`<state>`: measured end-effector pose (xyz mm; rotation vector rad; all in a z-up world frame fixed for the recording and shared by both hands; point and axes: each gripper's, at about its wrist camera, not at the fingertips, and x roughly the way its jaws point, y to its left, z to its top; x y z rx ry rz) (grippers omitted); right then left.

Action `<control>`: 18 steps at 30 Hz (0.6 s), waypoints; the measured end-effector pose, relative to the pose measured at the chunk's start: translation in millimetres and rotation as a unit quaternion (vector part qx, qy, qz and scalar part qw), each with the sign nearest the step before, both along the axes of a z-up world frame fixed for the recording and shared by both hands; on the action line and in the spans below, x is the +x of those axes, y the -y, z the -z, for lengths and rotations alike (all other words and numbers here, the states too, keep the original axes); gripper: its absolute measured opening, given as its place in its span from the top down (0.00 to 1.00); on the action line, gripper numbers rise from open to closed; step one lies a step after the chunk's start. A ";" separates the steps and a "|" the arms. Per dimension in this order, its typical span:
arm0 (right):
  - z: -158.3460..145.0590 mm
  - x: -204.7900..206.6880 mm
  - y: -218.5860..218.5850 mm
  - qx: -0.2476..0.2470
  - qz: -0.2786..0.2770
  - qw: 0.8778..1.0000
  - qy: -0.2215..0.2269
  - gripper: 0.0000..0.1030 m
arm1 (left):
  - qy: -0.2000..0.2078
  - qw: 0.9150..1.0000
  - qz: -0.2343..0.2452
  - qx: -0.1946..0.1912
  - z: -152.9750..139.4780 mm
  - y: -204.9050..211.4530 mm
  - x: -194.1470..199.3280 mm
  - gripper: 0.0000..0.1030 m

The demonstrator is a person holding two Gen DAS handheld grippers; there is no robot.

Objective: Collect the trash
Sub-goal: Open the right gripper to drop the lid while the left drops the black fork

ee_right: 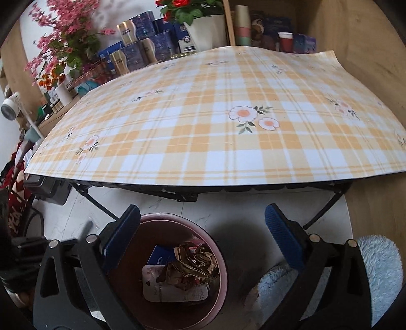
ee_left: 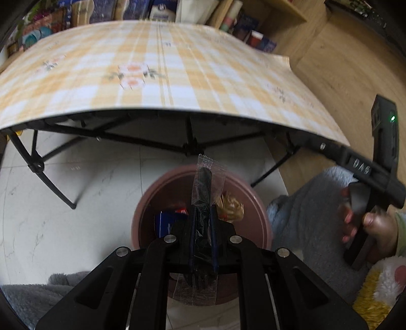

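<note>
Now, left hand-held gripper (ee_left: 203, 223) clamps wrapped fork (ee_left: 202, 203), prob. plastic, over bin (ee_left: 256, 215), right hand-held gripper (ee_right: 203, 228) released.

Open mouth of maroon bin (ee_right: 223, 256) on pale floor tiles (ee_left: 76, 193) beneath overhanging checked tabletop (ee_right: 228, 142), part-filled with crumpled wrappers (ee_right: 195, 264); black folding table legs (ee_left: 53, 182) behind and left, fluffy blue cushion (ee_right: 380, 266) close right.

Home living space: folding table with yellow plaid floral vinyl cloth (ee_right: 203, 132), potted red and pink flowers (ee_right: 187, 10), wooden shelf crowded with boxes and cups (ee_right: 253, 28), white marble-look tile floor (ee_left: 76, 203).
</note>
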<state>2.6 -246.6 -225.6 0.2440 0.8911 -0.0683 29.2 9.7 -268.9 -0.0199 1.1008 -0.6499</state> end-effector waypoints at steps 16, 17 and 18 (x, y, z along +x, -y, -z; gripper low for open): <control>5.8 -0.2 -5.6 0.002 -0.005 1.000 -0.014 0.06 | -0.009 1.000 0.010 0.028 8.6 9.9 1.9 0.52; 6.0 -0.2 -6.2 0.002 -0.007 1.000 -0.015 0.06 | -0.008 1.000 0.009 0.029 8.1 9.4 2.0 0.48; 6.1 0.4 -6.7 0.001 -0.007 1.000 -0.015 0.06 | -0.008 1.000 0.007 0.030 8.0 9.1 2.3 0.46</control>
